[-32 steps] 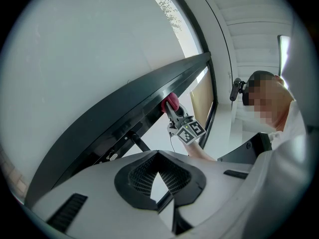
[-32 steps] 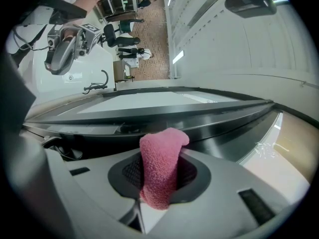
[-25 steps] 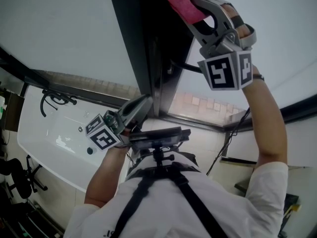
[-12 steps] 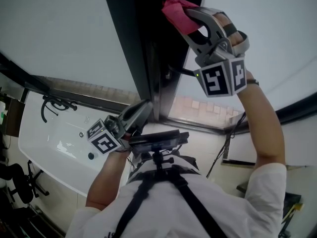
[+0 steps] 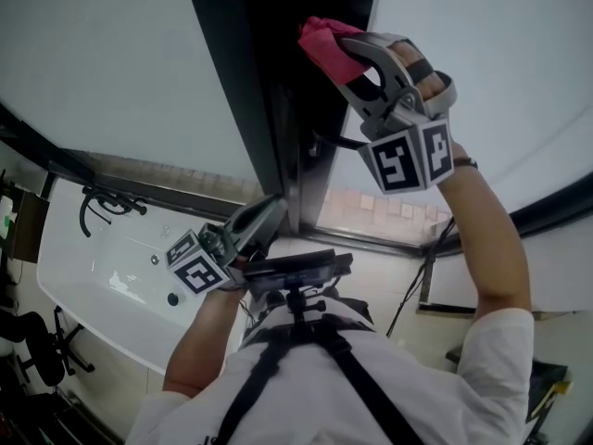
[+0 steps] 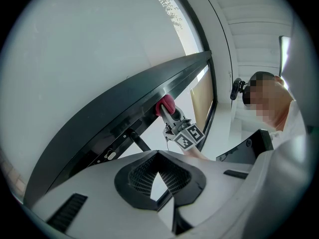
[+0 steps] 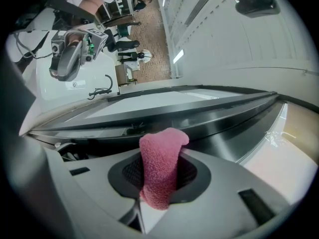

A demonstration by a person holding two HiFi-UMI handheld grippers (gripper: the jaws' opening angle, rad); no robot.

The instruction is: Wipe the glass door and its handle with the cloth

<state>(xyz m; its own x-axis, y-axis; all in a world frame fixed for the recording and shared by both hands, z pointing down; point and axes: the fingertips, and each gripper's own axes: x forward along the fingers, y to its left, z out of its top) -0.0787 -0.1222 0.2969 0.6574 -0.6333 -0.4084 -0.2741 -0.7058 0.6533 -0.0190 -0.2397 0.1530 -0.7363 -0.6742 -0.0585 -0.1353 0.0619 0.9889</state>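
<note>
Pink terry cloth (image 5: pixel 324 43), bunched and pinched in the right gripper (image 5: pixel 345 58), pressed up against the dark frame of the frosted glass door (image 5: pixel 271 82), close to but apart from the black lever handle (image 5: pixel 341 143) jutting sideways from that same frame.

A white bathtub (image 5: pixel 97 295) carries a black tap (image 5: pixel 107 207).

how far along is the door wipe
Done: the pink cloth is clamped in the right gripper. In hand: that cloth is pressed to the dark door frame, apart from the handle. Left: the handle shows no contact yet, and the left gripper hangs shut and empty lower down. How much glass is wiped can't be told.
</note>
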